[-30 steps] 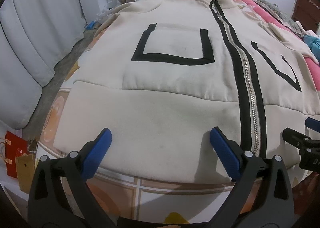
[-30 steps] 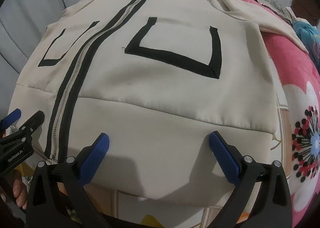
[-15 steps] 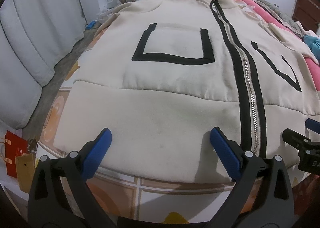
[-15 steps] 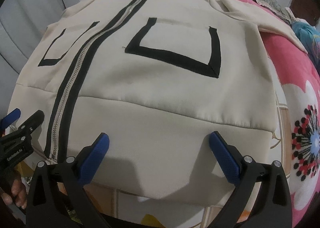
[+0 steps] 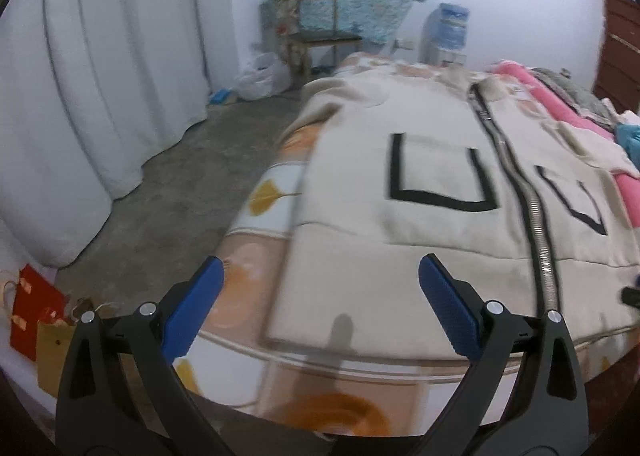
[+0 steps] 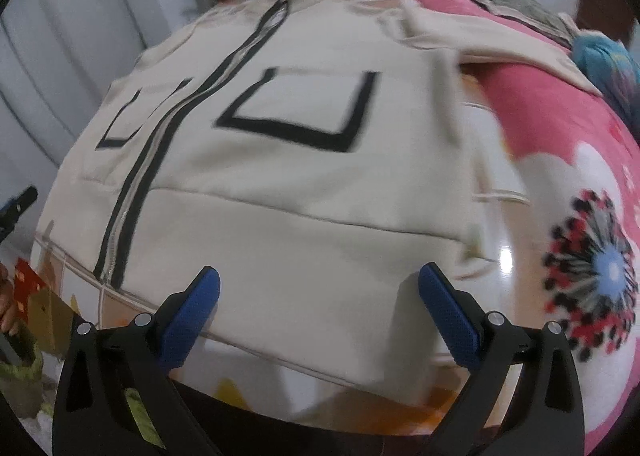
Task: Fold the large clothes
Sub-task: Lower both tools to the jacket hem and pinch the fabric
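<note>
A: Cream jacket (image 5: 440,223) spread flat, front up, on the bed (image 5: 256,256). Zipped shut, black-edged zipper (image 5: 540,240) running from hem to collar. Black U-shaped pocket outline (image 5: 436,175) on each side of the zipper.

B: Confirmed from the right wrist view: same jacket (image 6: 280,183), hem nearest the camera, collar far. One sleeve (image 6: 500,47) stretched out over the pink floral blanket (image 6: 568,159).

A: Left gripper (image 5: 320,308) spread wide, nothing between the blue pads (image 5: 192,312). Held above the near left hem corner, one finger over the orange-patterned sheet, the other over cream fabric. Contact with cloth: none visible.

B: Right gripper (image 6: 320,312) likewise released, blue pads (image 6: 448,320) apart and empty. Poised over the right half of the hem, both fingers above fabric. Cannot tell whether tips graze it; motion blur in both views.

A: Tip of the right gripper's black finger just visible at the right edge of the left view, beyond the zipper.

B: Left gripper (image 6: 16,203) poking in at the left edge here, near the hem's zipper end.

A: Surroundings: white curtain (image 5: 100,87) at left, grey floor (image 5: 168,191) beside the bed, red paper bag (image 5: 34,312) and brown one near the bed's corner. Wooden chair (image 5: 316,35) and water dispenser (image 5: 448,35) against the far wall.

B: Blue-green cloth (image 6: 600,55) bundled at the far right of the blanket.
</note>
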Demonstrator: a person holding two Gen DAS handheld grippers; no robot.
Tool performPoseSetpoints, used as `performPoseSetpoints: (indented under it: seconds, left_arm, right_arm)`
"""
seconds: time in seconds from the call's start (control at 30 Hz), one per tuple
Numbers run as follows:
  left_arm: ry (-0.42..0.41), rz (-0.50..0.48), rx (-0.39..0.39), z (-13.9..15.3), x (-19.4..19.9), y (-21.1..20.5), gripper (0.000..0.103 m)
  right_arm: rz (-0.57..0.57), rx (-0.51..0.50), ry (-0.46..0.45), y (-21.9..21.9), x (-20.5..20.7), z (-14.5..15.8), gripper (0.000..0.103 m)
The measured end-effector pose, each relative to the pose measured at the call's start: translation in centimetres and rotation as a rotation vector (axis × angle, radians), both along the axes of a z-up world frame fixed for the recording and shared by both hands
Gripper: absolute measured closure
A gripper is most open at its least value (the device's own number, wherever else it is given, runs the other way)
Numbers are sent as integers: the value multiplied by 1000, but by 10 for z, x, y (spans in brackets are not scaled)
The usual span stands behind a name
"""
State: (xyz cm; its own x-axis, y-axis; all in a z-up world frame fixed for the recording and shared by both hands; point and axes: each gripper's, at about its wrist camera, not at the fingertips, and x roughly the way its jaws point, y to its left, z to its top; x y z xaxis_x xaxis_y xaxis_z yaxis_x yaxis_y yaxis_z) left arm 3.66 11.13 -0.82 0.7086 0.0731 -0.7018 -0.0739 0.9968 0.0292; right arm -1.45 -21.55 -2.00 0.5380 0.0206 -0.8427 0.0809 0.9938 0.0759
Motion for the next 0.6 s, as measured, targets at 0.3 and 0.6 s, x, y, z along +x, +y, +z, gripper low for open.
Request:
performPoseSetpoints:
  seconds: [0.3,0.6]
  left_arm:
    - [135,39,-89,-39,18,27,46]
    - [99,20,-84,-40,20,20,79]
  right_arm:
    - [-57,7,7,-37,-18,-4,11]
    - [-51,-135,0,-23,-10,-11,46]
